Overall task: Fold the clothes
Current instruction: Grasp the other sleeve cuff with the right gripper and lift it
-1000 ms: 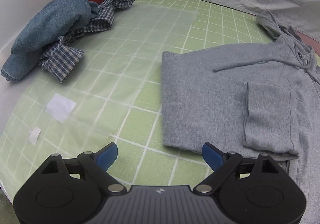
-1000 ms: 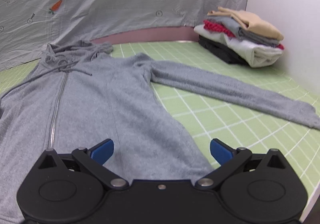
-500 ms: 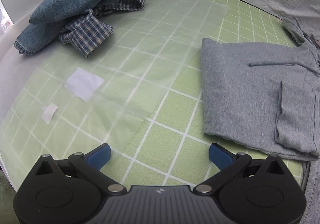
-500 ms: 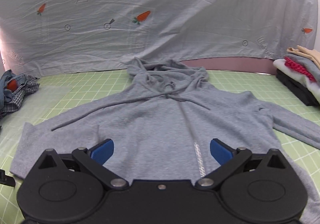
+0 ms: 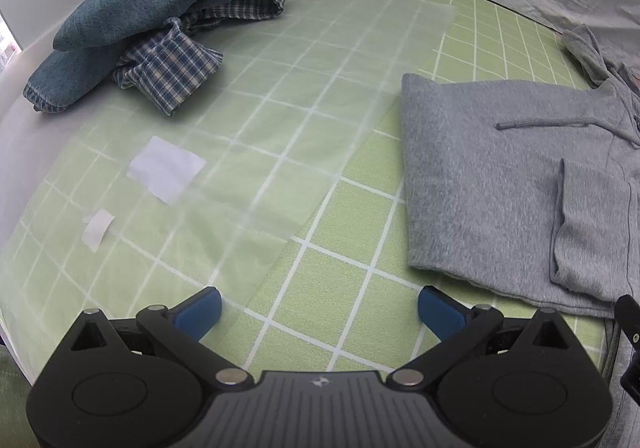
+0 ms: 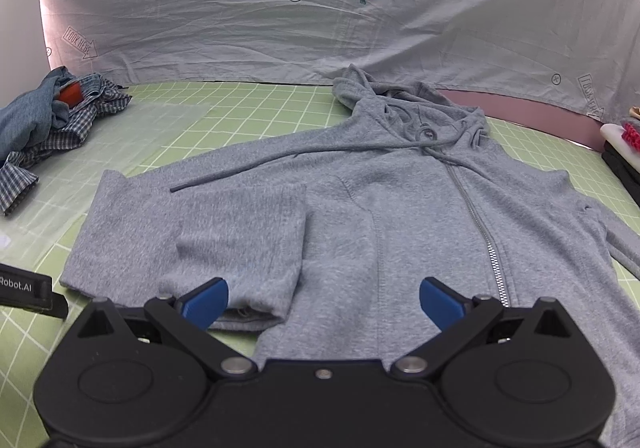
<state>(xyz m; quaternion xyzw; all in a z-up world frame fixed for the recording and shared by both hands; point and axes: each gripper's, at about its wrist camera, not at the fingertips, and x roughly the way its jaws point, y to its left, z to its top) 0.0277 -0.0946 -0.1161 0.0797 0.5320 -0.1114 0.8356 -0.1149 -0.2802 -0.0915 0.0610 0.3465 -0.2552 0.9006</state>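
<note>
Both my claws stand apart and hold nothing: the left claw [image 5: 318,314] has just been opening, nothing between its jaws, over the green mat [image 5: 344,288]; the right claw [image 6: 324,302] hangs above the grey hoodie [image 6: 400,216], which lies flat with one sleeve [image 6: 240,244] folded in. I think a careless grab can pull this sleeve out, or catch the drawstring [image 6: 280,160]. I see no containers here.

A green grid mat [image 5: 352,328] covers the tabletop under the claw, with a clear plastic sheet [image 5: 304,96] ahead and left of it. Two white paper scraps [image 5: 166,168] lie there, and a carrot-print cloth [image 6: 320,8] hangs far beyond.
</note>
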